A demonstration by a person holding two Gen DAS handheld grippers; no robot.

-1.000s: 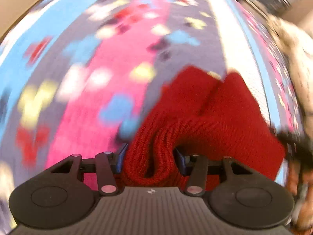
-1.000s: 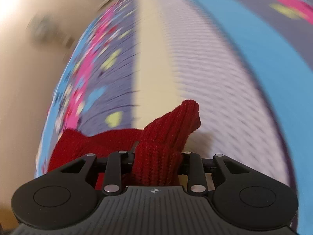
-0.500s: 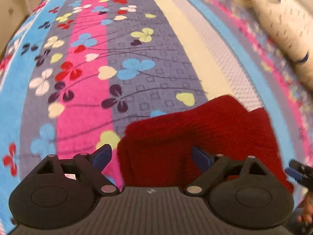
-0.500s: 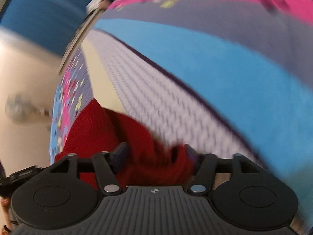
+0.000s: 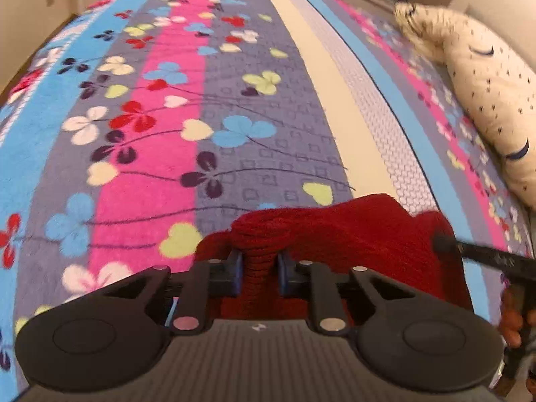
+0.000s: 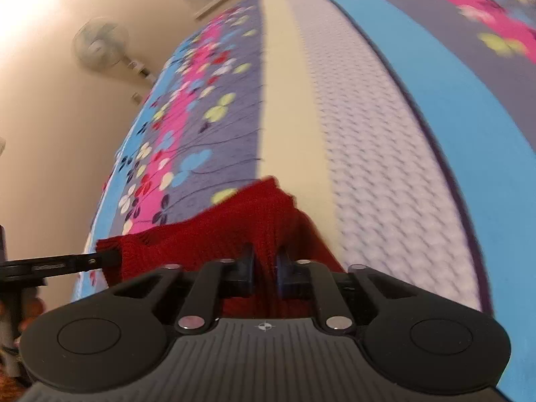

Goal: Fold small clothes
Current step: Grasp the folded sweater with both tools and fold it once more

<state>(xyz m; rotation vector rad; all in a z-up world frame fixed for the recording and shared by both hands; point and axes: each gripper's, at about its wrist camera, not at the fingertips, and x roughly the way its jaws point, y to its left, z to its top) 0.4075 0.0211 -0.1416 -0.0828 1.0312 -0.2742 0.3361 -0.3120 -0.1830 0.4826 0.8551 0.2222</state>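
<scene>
Between the pads of the left tongs [image 5: 259,274] a bunched fold of the red knitted garment [image 5: 351,234] is pinched; these tongs have just been closing, and the fold now fills the narrow gap between them. The right tongs [image 6: 264,273] have likewise just been closing and now clamp another gathered ridge of the same garment [image 6: 234,227] near its opposite edge. From each camera the other tool shows as a dark bar at the garment's side, at the right edge in the left view and at the left edge in the right view, with part of a hand [image 5: 512,321] under it.

Beyond the tongs, the garment spreads between the two grips, its far edge lying on the bedspread [image 5: 234,100], across the grey flowered band and the cream stripe. The bedspread runs away in long stripes of blue, pink, grey and cream with clover-like flowers. A cream pillow [image 5: 485,93] with small dark marks lies along the bed's right side in the left view. A fan [image 6: 100,45] stands by the pale wall in the right view.
</scene>
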